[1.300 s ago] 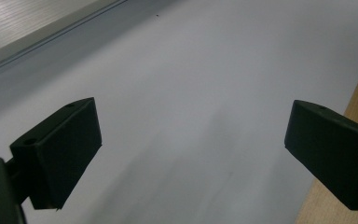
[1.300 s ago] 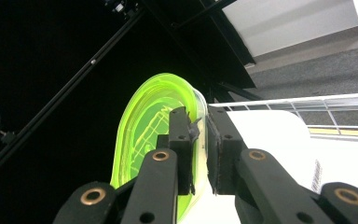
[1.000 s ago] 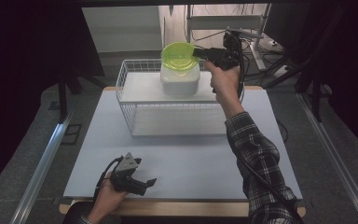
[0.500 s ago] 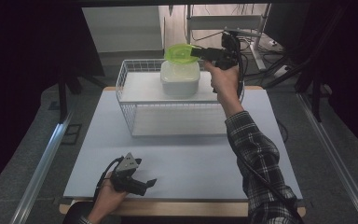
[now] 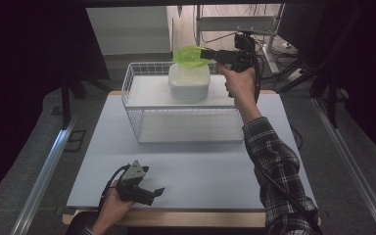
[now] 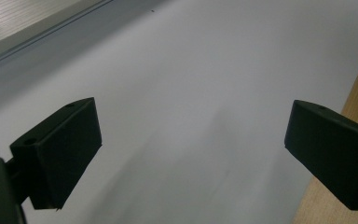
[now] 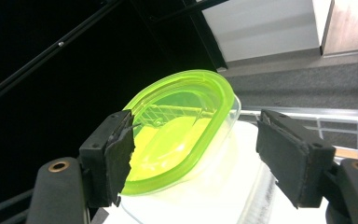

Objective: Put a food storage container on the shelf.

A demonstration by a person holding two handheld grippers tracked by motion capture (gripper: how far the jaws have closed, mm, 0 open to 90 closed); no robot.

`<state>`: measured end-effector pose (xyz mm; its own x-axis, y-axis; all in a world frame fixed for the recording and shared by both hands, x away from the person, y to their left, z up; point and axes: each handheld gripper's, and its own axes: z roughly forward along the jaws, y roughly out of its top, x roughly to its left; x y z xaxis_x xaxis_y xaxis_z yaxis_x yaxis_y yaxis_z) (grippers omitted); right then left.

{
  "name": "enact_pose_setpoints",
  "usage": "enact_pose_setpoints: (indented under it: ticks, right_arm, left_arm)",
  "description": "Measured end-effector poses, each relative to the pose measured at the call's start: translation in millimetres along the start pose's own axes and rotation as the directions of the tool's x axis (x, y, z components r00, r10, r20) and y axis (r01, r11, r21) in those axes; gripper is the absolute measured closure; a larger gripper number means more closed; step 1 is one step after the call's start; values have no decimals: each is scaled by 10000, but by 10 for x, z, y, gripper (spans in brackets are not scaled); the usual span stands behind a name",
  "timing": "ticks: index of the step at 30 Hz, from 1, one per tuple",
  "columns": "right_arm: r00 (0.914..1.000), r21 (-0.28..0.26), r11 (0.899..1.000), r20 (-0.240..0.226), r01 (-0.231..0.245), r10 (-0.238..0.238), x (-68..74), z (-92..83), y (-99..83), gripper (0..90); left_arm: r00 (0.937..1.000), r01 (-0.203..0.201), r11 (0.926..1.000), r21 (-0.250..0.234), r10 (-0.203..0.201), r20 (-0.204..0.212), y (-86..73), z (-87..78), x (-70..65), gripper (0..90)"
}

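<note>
Two claws apart, right claw (image 7: 193,158) just opening, green lid (image 7: 179,126) between, atop clear container (image 5: 189,84), left claw (image 6: 191,154) idle.

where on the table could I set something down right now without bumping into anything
Free: the white table top between the wire basket and the left gripper at the near edge, and the strip left of the basket. Crowded: the basket's top shelf, where the right gripper, jaws just opened, hangs by the green lid on the clear container.
</note>
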<state>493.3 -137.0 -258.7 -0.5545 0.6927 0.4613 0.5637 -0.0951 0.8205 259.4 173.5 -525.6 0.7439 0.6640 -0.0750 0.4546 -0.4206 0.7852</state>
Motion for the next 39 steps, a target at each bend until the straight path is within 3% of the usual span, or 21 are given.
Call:
enact_pose_setpoints:
  ticks: [8, 17, 31, 39]
  right_arm:
    - [9944, 230, 9943, -204, 1042, -1037, -34, -141, -44, 168]
    - [9693, 473, 9682, -36, 2456, -2457, -42, -281, -211, 91]
    - [9452, 676, 9428, -80, 3263, -3265, -38, -445, -471, 50]
    - [9389, 823, 9354, -207, 3440, -3434, -44, -530, -626, 47]
  left_arm:
    - [10000, 11, 10000, -5, -11, -3, 1, 0, -1, 34]
    - [10000, 28, 10000, -27, -28, -20, -1, 4, -2, 35]
    - [10000, 61, 10000, -76, -62, -30, -1, 2, 0, 34]
    - [10000, 91, 9999, -114, -91, -1, 0, 3, 0, 34]
